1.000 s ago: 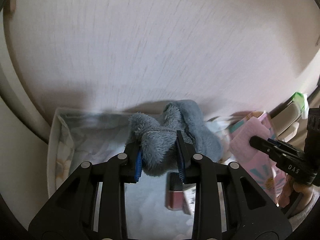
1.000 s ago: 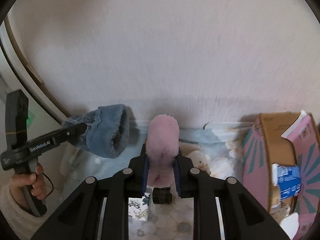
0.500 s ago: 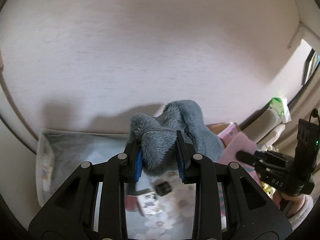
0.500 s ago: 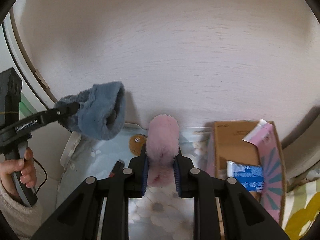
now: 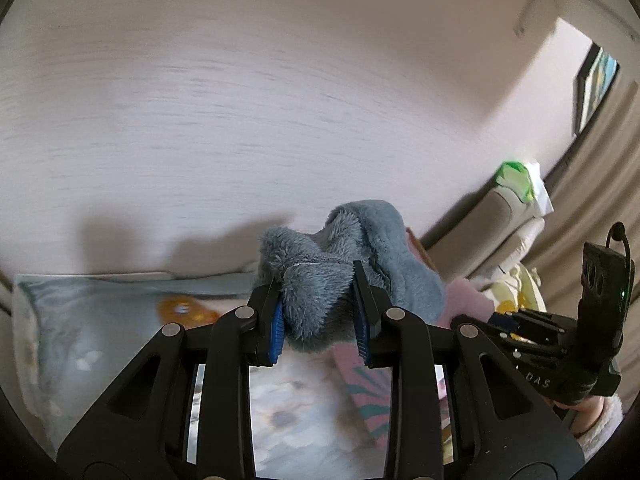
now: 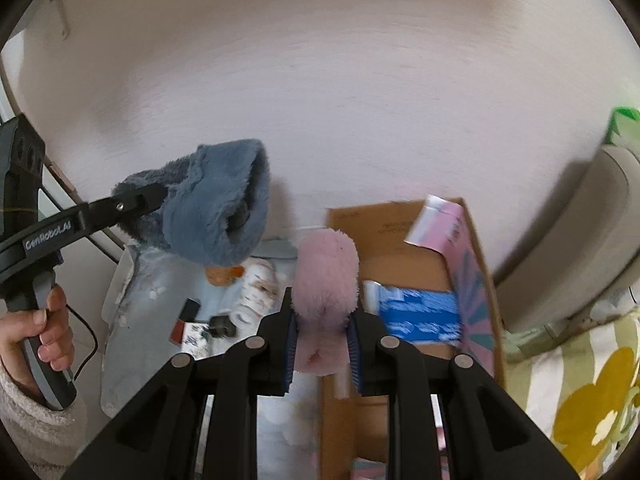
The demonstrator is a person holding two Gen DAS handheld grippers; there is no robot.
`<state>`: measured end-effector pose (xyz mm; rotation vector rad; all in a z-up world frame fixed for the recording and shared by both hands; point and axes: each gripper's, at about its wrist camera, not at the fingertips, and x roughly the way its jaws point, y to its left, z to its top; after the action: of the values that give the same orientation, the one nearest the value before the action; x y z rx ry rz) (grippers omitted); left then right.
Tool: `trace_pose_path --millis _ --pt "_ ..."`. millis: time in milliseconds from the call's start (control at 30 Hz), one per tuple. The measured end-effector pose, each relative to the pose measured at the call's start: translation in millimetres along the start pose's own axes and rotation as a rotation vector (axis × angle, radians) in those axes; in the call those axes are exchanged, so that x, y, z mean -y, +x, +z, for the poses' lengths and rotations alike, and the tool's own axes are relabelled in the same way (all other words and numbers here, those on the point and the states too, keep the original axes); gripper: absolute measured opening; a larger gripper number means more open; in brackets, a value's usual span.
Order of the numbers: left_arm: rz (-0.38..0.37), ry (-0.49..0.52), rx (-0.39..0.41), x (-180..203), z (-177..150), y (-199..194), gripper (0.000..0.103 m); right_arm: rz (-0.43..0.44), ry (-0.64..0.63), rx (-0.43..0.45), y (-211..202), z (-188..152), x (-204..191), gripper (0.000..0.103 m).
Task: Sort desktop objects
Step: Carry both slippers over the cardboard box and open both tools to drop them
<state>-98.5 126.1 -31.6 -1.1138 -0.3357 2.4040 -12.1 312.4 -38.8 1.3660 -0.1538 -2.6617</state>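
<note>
My left gripper (image 5: 320, 316) is shut on a fluffy grey-blue sock (image 5: 352, 268) and holds it in the air above the table; it also shows in the right wrist view (image 6: 216, 216). My right gripper (image 6: 322, 340) is shut on a fluffy pink sock (image 6: 326, 280), held at the left edge of an open cardboard box (image 6: 404, 240) with pink patterned sides. The pink sock (image 5: 464, 296) peeks out behind the blue one in the left wrist view.
A floral cloth (image 6: 132, 312) covers the table. On it lie an orange round item (image 6: 220, 274), a white patterned roll (image 6: 256, 292), a small red-and-white packet (image 6: 188, 326) and a small black item (image 6: 222, 324). A blue packet (image 6: 416, 312) lies in the box. A wall stands behind, a bed at the right.
Both grippers have risen and shifted right with their socks. The pink sock went from above the cloth to the box's left edge. The blue sock has drawn nearer the box.
</note>
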Motion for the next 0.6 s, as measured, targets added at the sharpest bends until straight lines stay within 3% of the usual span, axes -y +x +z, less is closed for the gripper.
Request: trace_pose_path --millis 400,600 --pt "-0.054 0.049 -0.076 86 -13 95 0.025 -0.024 -0.003 -0.067 -5 -38 59 0.020" --pt "-0.044 0.068 -0.111 104 -24 127 0.025 0.013 -0.011 -0.113 8 -51 74 0.020"
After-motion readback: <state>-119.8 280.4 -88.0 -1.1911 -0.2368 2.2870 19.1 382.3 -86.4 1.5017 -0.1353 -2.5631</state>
